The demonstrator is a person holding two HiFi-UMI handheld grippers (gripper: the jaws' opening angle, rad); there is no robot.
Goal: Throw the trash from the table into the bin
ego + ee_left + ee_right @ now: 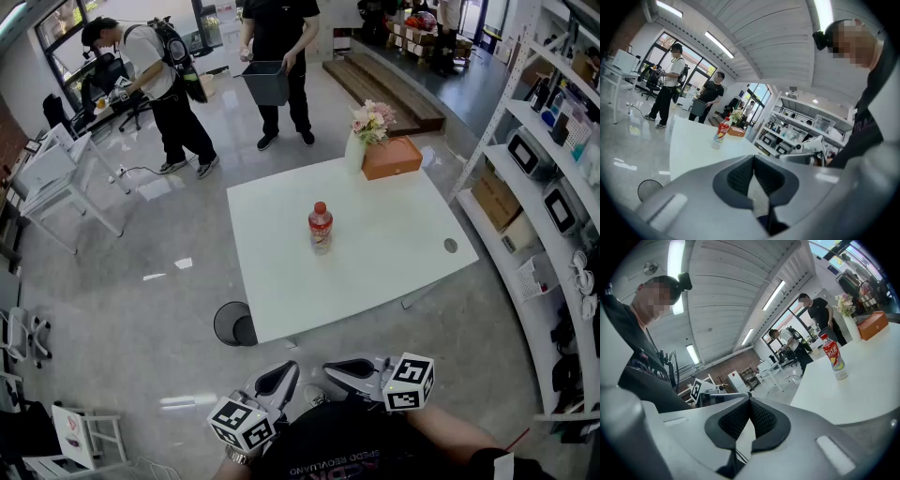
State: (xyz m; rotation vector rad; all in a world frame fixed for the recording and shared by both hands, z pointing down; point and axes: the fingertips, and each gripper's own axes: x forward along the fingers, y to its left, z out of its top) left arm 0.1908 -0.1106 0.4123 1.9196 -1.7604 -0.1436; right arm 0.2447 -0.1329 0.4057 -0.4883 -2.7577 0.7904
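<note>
A plastic bottle (320, 228) with a red cap and red label stands upright near the middle of the white table (394, 253). A round black wire bin (234, 323) sits on the floor by the table's near left corner. Both grippers hang close to my body, short of the table's near edge. My left gripper (284, 371) and right gripper (336, 366) are shut with nothing in them. The left gripper view shows its jaws (752, 159) together, the bottle (723, 130) far ahead and the bin (649, 189) low on the left. In the right gripper view the closed gripper (749, 401) points left of the bottle (833, 358).
A vase of flowers (368, 131) and an orange box (392, 157) stand at the table's far edge. Beyond it a person holds a grey container (267, 82); another person stands at far left. Shelves (553, 187) line the right side, and a white desk (56, 178) stands on the left.
</note>
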